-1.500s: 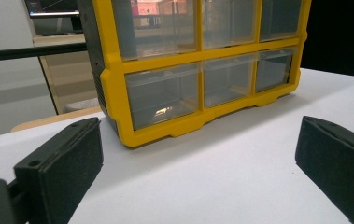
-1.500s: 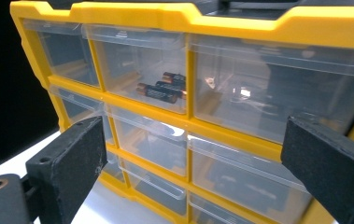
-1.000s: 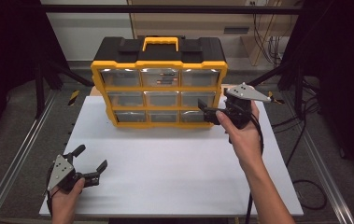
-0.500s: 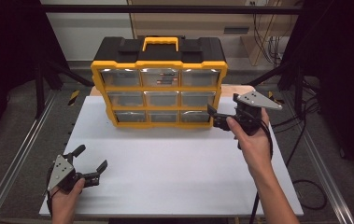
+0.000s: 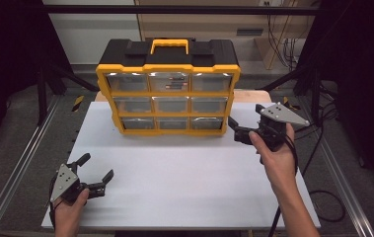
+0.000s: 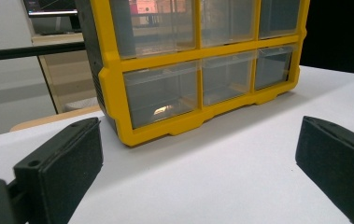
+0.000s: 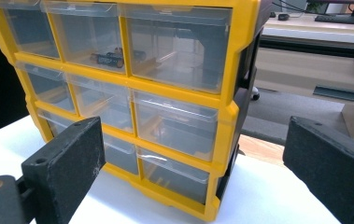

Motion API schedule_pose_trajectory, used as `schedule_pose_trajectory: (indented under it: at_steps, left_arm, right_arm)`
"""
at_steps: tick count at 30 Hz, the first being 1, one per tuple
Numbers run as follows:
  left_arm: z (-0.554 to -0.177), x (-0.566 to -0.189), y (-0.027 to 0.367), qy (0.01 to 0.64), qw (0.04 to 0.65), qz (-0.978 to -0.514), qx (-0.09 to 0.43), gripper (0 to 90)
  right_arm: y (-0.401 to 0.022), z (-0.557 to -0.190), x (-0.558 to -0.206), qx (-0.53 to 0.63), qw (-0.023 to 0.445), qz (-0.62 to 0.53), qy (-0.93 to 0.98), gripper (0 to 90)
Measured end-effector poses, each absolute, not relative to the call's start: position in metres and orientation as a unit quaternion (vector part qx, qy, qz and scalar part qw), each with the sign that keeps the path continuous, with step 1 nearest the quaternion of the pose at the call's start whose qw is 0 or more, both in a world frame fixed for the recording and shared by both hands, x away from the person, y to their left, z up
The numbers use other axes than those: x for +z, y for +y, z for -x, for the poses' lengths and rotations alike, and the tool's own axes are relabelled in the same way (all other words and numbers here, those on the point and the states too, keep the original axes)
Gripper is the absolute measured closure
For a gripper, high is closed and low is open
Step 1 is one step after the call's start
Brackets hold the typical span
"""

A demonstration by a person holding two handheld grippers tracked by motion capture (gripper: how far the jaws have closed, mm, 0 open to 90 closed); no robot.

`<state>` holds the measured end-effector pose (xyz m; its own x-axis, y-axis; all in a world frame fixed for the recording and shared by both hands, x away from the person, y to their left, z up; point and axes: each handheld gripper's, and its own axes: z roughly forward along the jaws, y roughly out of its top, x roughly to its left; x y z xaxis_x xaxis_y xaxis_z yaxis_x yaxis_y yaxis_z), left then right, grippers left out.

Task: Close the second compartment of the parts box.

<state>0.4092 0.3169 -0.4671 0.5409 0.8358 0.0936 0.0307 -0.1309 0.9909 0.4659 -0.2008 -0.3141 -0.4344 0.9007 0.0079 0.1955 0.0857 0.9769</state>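
A yellow and black drawer cabinet point(image 5: 168, 94) with nine clear drawers and a yellow handle stands at the back middle of the white table point(image 5: 184, 187). Its top middle drawer holds dark batteries point(image 7: 114, 57). Near the front left corner my left gripper point(image 5: 97, 166) rests low over the table, open and empty, with its jaws facing the cabinet's lower left corner point(image 6: 118, 126). My right gripper point(image 5: 234, 129) hovers just right of the cabinet's lower right corner, open and empty. Its camera looks at the cabinet's right column of drawers point(image 7: 174, 126).
Metal rails point(image 5: 21, 163) run along both sides of the table. A wooden board point(image 5: 251, 96) shows behind the cabinet at the right. Cables point(image 5: 322, 197) trail on the floor to the right. Bare white table lies between the two grippers.
My right gripper has drawn away from the cabinet's lower right drawer, moving right and slightly toward the person. The left gripper has stayed put.
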Motion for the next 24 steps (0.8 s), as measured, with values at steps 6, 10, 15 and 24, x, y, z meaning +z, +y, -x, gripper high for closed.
schedule_pose_trajectory:
  at_steps: [6,10,15,24]
  left_arm:
    - [-0.409,-0.467,0.317,0.325,0.572,-0.666,0.351,0.4]
    - [-0.409,-0.467,0.317,0.325,0.571,-0.667,0.352,0.4]
    - [-0.409,-0.467,0.316,0.325,0.57,-0.667,0.352,0.4]
    - [-0.409,-0.468,0.316,0.325,0.57,-0.668,0.352,0.4]
  right_arm:
    - [-0.21,-0.461,-0.322,0.533,0.329,-0.423,0.655,5.8]
    - [-0.217,-0.458,-0.328,0.535,0.329,-0.426,0.652,5.7]
    - [-0.225,-0.455,-0.335,0.531,0.328,-0.435,0.649,5.7]
    - [-0.237,-0.45,-0.343,0.532,0.328,-0.443,0.643,5.5]
